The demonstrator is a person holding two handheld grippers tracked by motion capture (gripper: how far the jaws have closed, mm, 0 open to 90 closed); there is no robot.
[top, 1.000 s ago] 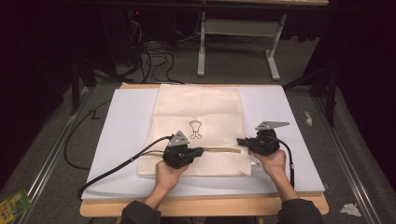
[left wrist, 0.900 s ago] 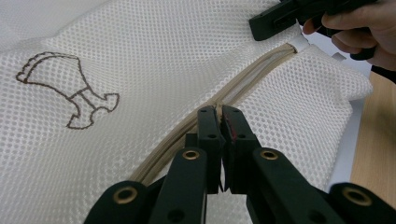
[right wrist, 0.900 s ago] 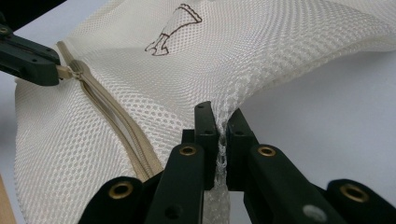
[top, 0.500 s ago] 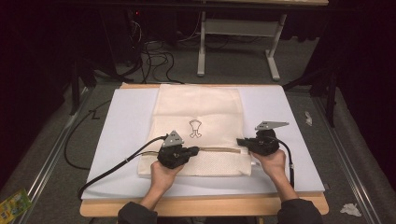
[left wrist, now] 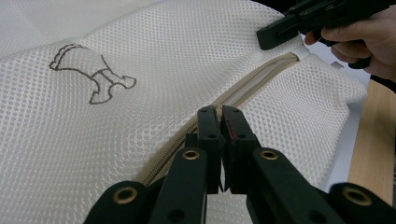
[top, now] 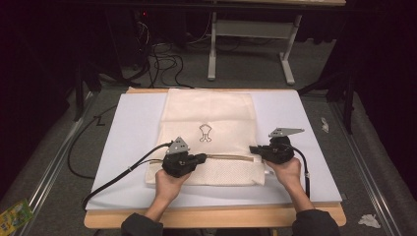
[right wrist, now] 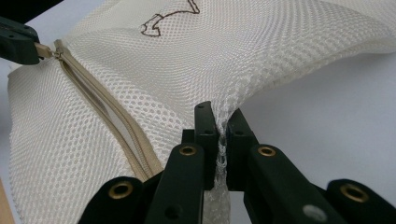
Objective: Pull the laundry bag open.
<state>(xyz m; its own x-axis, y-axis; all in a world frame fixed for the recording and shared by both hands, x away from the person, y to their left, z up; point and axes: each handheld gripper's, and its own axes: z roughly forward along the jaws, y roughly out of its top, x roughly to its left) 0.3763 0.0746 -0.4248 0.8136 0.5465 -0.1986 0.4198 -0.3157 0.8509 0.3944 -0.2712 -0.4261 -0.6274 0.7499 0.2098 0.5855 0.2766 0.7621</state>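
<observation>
My left gripper has drawn leftward along the zipper since the earlier frame; the right gripper has kept its place. Left jaws pinch the zipper pull, right jaws clamp mesh at the bag's right edge. The bag lies flat on the white mat.

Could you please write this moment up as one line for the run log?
left gripper: shut on zipper pull | right gripper: shut on mesh bag edge | zipper: partly open | bag: flat on white mat
</observation>
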